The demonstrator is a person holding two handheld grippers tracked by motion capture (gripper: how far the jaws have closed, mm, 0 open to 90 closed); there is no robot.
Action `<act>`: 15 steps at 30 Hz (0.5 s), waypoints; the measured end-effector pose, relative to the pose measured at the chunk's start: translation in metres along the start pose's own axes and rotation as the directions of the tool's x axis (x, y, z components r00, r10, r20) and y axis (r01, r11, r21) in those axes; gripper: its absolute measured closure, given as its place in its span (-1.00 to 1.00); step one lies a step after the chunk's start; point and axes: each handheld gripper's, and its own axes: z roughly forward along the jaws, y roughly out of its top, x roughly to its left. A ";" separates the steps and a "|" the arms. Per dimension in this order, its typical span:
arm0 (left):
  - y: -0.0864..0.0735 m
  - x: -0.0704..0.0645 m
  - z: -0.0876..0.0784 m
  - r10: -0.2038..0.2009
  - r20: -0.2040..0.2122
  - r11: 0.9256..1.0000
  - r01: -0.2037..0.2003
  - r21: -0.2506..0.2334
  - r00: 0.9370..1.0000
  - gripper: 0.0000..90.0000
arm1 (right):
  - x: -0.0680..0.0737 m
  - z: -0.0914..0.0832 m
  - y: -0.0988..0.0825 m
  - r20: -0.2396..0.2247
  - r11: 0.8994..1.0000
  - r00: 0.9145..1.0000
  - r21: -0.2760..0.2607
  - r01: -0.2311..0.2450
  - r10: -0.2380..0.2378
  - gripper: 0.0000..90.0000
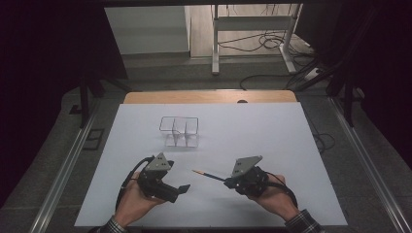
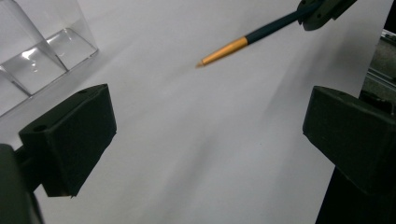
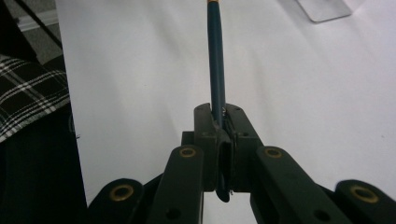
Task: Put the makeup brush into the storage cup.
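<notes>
A dark blue pen [image 1: 206, 174] with a gold tip lies nearly level just above the white table sheet [image 1: 262, 136]. My right gripper [image 1: 227, 180] is shut on its rear end. In the right gripper view the pen [image 3: 215, 60] runs straight out from the closed jaws of that gripper [image 3: 218, 123]. My left gripper [image 1: 180, 190] sits to the pen's left, open and holding nothing. In the left gripper view its jaws [image 2: 205, 135] stand wide apart over bare sheet, with the pen [image 2: 238, 46] ahead at upper right. A clear compartment holder [image 1: 180, 131] stands farther back.
The clear holder [image 2: 42, 56] is near the left gripper's upper left, and its corner [image 3: 324, 9] is at the top right of the right gripper view. A wooden strip [image 1: 209, 97] borders the table's far edge. A plaid sleeve [image 3: 28, 88] lies at left.
</notes>
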 end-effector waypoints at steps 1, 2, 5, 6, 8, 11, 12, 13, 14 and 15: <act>0.000 0.000 0.000 -0.001 0.002 1.000 0.001 0.000 1.000 -0.93 | 0.000 -0.002 -0.001 0.005 1.000 1.000 -0.007 -0.007 0.007 0.88; 0.000 0.000 0.000 -0.003 0.008 1.000 0.003 0.000 1.000 -0.93 | -0.001 -0.004 -0.002 0.009 1.000 1.000 -0.010 -0.010 0.010 0.88; 0.001 0.000 0.000 -0.012 0.023 1.000 0.012 -0.007 1.000 -0.92 | -0.001 -0.009 -0.005 0.022 0.999 0.999 -0.029 -0.022 0.023 0.88; 0.001 0.000 0.000 -0.016 0.028 1.000 0.017 -0.010 0.999 -0.91 | -0.001 -0.010 -0.006 0.024 0.999 0.999 -0.032 -0.025 0.026 0.88; 0.001 0.000 -0.001 -0.027 0.039 0.999 0.028 -0.020 0.999 -0.90 | 0.000 -0.013 -0.008 0.034 0.998 0.999 -0.045 -0.033 0.035 0.88; 0.001 0.000 -0.001 -0.023 0.050 0.999 0.024 -0.032 0.999 -0.87 | 0.001 -0.018 -0.012 0.040 0.996 0.998 -0.072 -0.049 0.052 0.88; 0.002 -0.001 -0.001 -0.022 0.051 0.999 0.024 -0.037 0.998 -0.87 | 0.001 -0.019 -0.013 0.043 0.996 0.997 -0.076 -0.054 0.057 0.88; 0.002 -0.001 -0.001 -0.021 0.053 0.999 0.023 -0.039 0.998 -0.87 | 0.001 -0.021 -0.014 0.048 0.995 0.997 -0.086 -0.058 0.062 0.88; 0.002 -0.002 -0.001 -0.023 0.059 0.999 0.026 -0.044 0.998 -0.86 | 0.002 -0.022 -0.014 0.051 0.994 0.996 -0.091 -0.063 0.068 0.88; 0.002 -0.002 -0.001 -0.027 0.062 0.998 0.030 -0.048 0.998 -0.86 | 0.002 -0.024 -0.016 0.058 0.993 0.996 -0.102 -0.064 0.070 0.88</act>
